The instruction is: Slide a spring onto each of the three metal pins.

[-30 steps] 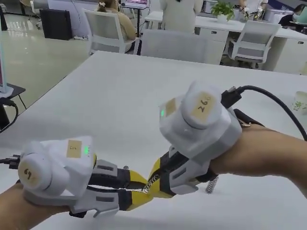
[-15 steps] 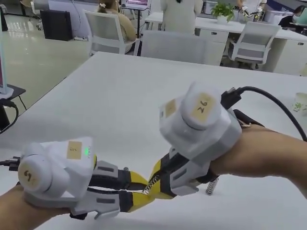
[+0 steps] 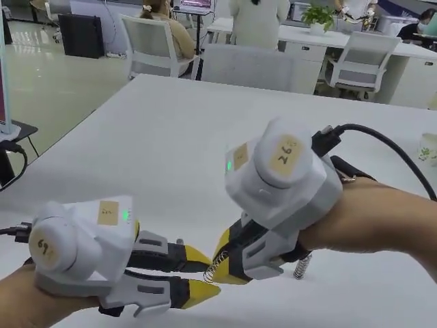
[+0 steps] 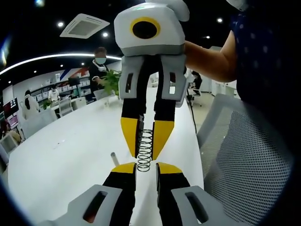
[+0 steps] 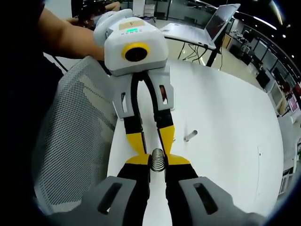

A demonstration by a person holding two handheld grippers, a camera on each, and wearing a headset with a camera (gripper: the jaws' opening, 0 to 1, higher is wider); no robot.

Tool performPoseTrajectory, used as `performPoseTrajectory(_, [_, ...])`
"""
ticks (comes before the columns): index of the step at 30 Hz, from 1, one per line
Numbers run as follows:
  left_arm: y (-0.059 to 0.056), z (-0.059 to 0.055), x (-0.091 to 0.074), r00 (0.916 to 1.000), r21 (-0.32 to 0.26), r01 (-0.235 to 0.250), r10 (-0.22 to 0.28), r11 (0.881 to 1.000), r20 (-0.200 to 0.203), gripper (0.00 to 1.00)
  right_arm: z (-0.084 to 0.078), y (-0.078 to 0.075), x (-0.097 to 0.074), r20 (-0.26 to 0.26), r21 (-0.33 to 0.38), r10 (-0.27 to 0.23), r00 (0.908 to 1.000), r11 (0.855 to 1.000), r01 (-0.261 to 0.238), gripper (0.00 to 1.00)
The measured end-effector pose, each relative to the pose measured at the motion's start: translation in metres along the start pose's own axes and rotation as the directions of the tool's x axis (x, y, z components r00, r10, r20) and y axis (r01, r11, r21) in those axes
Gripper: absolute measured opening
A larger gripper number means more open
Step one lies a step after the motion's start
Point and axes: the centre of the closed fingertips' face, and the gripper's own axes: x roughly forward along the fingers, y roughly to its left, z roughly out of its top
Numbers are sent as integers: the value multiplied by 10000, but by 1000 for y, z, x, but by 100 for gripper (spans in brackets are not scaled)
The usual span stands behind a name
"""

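Spring [image 4: 145, 148] pinched in right gripper [image 5: 158, 162], sticker [image 3: 287, 152] marked "26". Left gripper [image 4: 146, 168] parted narrowly at spring's free end, near tabletop [image 3: 205, 137] front edge.

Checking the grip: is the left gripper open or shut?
Open: the left gripper has its fingers apart; the right gripper grips the spring.

A thin silvery coil spring [image 4: 145, 147] lies lengthwise between the yellow tips of the right tool [image 5: 158, 165], clamped there, its free end reaching the parted tips of the left tool [image 4: 145, 167]. A second spring [image 3: 301, 264] stands nearly upright just behind the right tool. A short grey pin [image 4: 113, 157] sits on the tabletop [image 4: 70, 155], off to one side of the tips.
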Motion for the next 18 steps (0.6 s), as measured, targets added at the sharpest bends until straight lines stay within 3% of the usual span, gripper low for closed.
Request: performPoseTrajectory(18, [7,-8,-8,9996,-808,-269,266,9964,-57,26,-12,-4,-2,-335,79,-46,9994,10000,48,9])
